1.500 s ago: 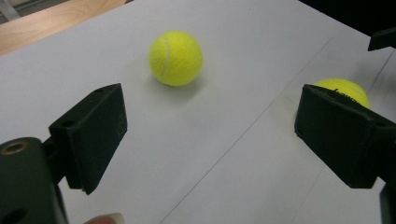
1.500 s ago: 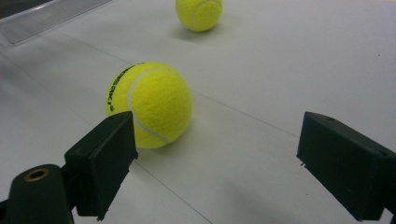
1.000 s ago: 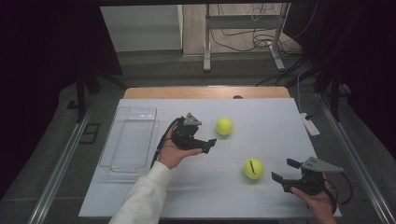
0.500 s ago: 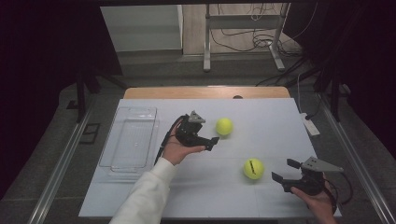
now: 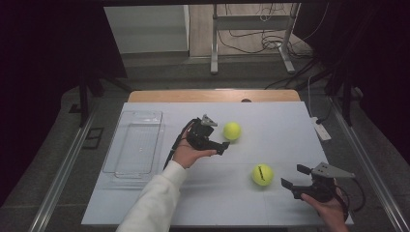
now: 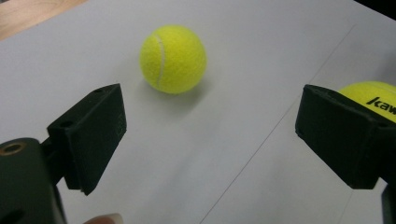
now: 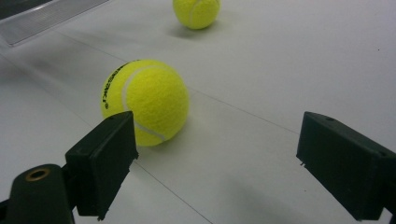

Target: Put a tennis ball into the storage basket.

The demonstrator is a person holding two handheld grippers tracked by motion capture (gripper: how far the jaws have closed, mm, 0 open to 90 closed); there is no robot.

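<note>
Tennis balls are what I am after, and neither is picked up yet: both lie loose on the white bench (image 5: 145, 203), so all the real work is left. My left tongs (image 5: 218, 143) hang near the middle of the bench with their jaws spread wide and nothing between them; the farther ball (image 5: 232, 131) sits just beyond them toward the far edge, apart from both jaws. My right tongs (image 5: 295, 179) rest near the front right corner, jaws likewise wide apart and empty, with the nearer ball (image 5: 262, 174) just ahead of them and untouched. A clear tray (image 5: 137, 117) stands empty along the left edge, and I judge it the likely place for the balls. Both balls are bright yellow-green felt with white seams; the nearer one carries black lettering, plain in the right gripper view (image 7: 145, 101). They look round, fuzzy and ready to roll if nudged.
</note>
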